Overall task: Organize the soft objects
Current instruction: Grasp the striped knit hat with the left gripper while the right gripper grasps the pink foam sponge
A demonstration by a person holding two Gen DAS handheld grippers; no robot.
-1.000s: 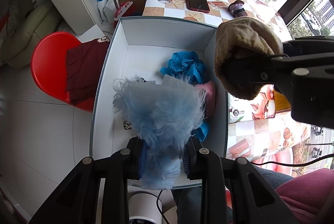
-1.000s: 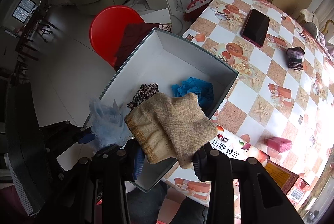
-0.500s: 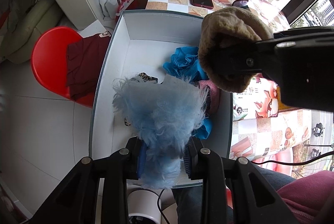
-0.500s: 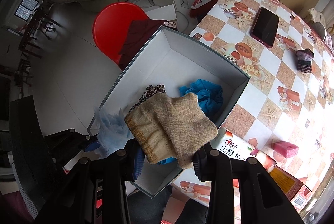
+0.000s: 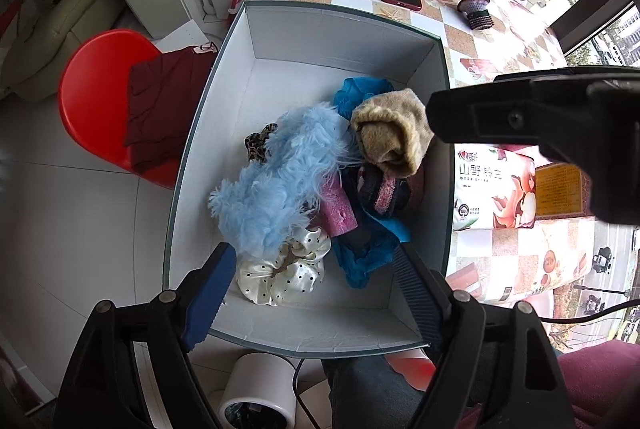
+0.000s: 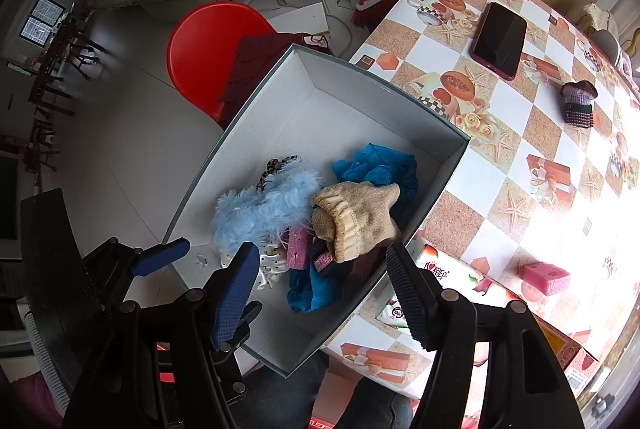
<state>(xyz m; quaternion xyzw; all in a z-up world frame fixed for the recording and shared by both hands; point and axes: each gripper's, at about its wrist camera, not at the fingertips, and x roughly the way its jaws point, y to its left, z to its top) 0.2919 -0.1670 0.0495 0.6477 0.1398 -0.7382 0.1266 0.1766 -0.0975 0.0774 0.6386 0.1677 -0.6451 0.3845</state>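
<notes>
We held two claws above an open white box that stood at the edge of a checkered surface, both pointing steeply down into it. The left claw had just been opening and stood wide, nothing between its pads. The fluffy light-blue piece lay below it on the pile in the box. The right claw had also just been opening, and it too gripped nothing. The beige knitted sock lay under it, rolled on itself, against the wall nearest the surface. We judged both pieces had been let go so that they fell among the other soft things: a teal cloth, a white dotted scrunchie, a magenta sponge and a leopard-print scrunchie.

On the surface lay a dark phone, a small knitted purple piece, a pink sponge and a pack of tissues just beside the box. We took the last soft ones for things still to be gathered. Beyond the box stood a red chair with a dark red cloth on it, on a pale tiled floor
</notes>
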